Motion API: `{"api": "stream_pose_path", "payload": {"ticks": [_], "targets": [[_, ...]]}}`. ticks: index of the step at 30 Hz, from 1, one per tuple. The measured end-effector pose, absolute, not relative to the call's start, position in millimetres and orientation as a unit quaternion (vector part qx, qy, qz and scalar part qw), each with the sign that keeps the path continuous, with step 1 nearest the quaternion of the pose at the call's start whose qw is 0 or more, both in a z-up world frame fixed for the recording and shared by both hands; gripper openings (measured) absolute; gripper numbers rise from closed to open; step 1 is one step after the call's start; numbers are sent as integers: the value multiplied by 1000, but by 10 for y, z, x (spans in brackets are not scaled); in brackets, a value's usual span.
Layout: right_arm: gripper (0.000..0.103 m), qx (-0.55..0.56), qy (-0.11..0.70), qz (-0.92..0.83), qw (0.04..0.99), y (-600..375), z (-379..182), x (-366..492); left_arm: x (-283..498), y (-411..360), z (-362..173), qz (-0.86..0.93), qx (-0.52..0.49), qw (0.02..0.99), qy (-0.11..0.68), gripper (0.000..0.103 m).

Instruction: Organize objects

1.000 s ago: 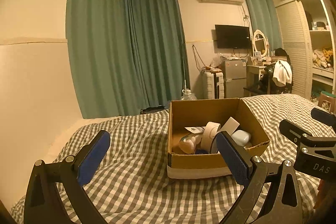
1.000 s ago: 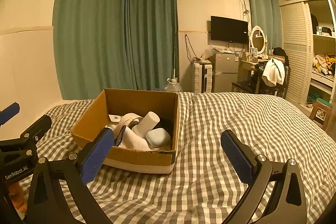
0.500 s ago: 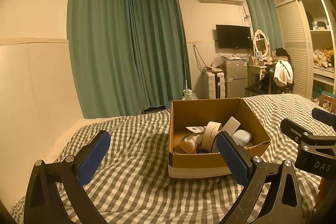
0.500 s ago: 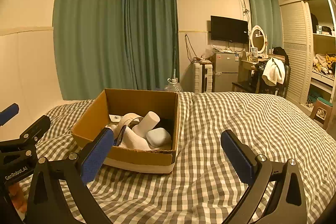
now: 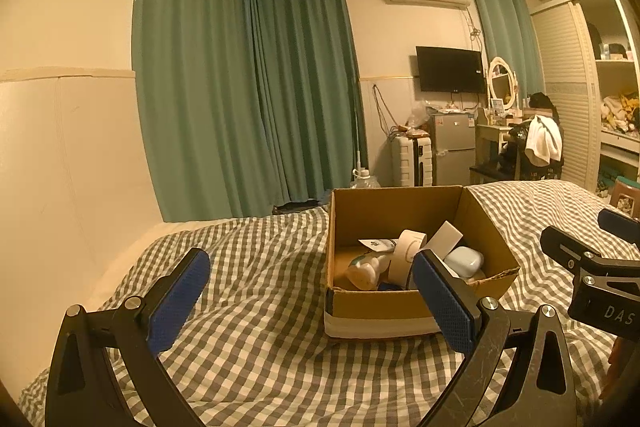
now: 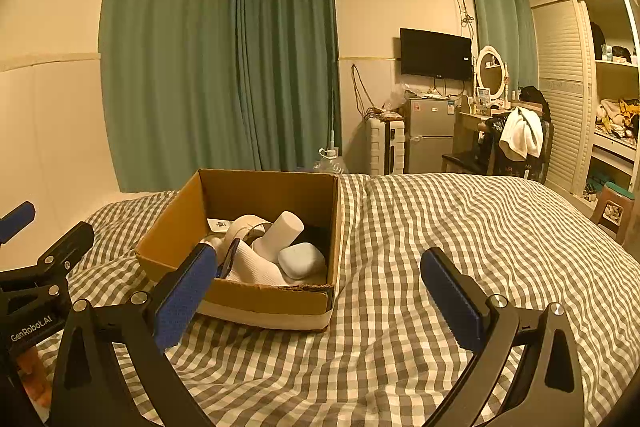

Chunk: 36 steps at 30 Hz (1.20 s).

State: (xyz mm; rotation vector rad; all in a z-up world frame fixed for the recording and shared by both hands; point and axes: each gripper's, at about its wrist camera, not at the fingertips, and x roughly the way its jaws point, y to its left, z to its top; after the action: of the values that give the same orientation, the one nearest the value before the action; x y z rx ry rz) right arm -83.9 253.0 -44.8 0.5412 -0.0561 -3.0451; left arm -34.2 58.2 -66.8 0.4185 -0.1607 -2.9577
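An open cardboard box [image 5: 400, 211] [image 6: 176, 223] stands on the checked bed. In it lie a tape roll [image 5: 408, 253] [image 6: 244, 225], a white cylinder [image 6: 282, 233], a pale blue case [image 5: 464, 261] [image 6: 302, 261], a small bottle [image 5: 366, 269] and a white sock [image 6: 252, 265]. My left gripper [image 5: 316, 301] is open and empty, held above the bed just before the box. My right gripper [image 6: 320, 297] is open and empty, near the box's front right corner. Each gripper shows at the edge of the other's view.
The checked bedspread [image 6: 460, 227] stretches to the right of the box. Green curtains [image 5: 248, 99] hang behind. A suitcase [image 6: 386, 151], a small fridge [image 6: 428, 135], a desk with a chair [image 6: 516, 147] and a wardrobe [image 6: 600, 95] stand at the far wall.
Nothing has visibly changed apart from a slight shift of the left view.
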Motion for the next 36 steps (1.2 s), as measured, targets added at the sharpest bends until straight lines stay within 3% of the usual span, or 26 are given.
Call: {"api": "stream_pose_path", "payload": {"ticks": [36], "targets": [[102,180,-16,-983,21,2492,-437,-865,-338,595,-699,-983,150,89,-56,103]]}}
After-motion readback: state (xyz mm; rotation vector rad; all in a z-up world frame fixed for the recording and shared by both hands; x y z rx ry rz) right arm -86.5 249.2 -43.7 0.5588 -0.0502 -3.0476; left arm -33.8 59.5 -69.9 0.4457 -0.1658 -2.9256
